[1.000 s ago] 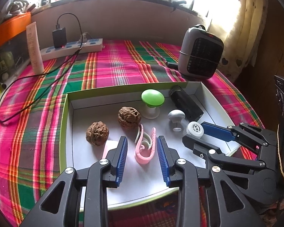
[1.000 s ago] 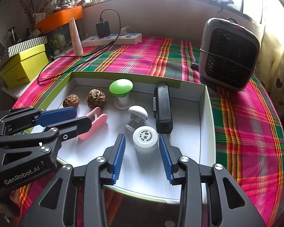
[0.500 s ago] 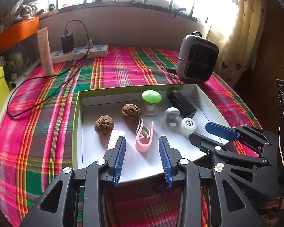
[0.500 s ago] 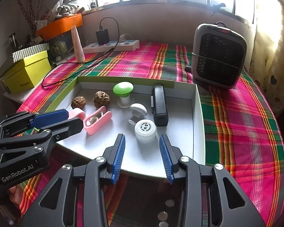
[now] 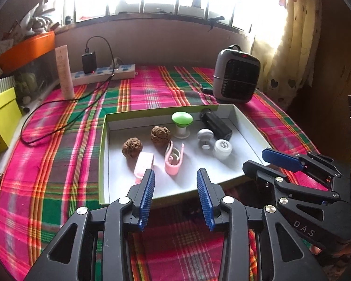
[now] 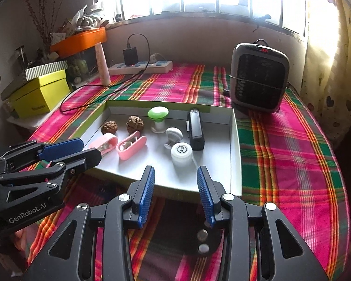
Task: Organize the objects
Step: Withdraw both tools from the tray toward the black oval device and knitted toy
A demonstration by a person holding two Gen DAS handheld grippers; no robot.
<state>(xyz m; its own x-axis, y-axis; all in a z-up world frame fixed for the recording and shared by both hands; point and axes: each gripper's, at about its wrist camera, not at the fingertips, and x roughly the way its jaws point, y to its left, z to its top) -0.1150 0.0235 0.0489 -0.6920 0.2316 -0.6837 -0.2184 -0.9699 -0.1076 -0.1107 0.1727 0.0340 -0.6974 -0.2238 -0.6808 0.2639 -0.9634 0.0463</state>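
Observation:
A white box tray with a green rim (image 5: 102, 140) (image 6: 236, 140) lies on the plaid cloth. In it are two walnuts (image 5: 132, 147) (image 5: 160, 134), a green-capped knob (image 5: 182, 119), a white knob (image 5: 205, 135), a white round cap (image 5: 222, 149), a black block (image 5: 216, 124) and two pink clips (image 5: 173, 161) (image 5: 144, 162). My left gripper (image 5: 175, 173) (image 6: 91, 147) hovers open over the tray's near edge with nothing between its fingers. Beside it on the right, my right gripper (image 6: 175, 171) (image 5: 255, 158) is open too and holds nothing; the white cap (image 6: 182, 153) lies just beyond its tips.
A grey heater (image 5: 236, 76) stands behind the tray at the right. At the back left are a power strip (image 5: 105, 73) with a black charger and trailing cable, an upright pale tube (image 5: 64, 72), and a yellow box (image 5: 1, 119) off the cloth's left edge.
Both grippers have drawn back and up from the tray, so their tips now sit at its near edge. The left jaws stand a little wider. The objects in the tray have not moved.

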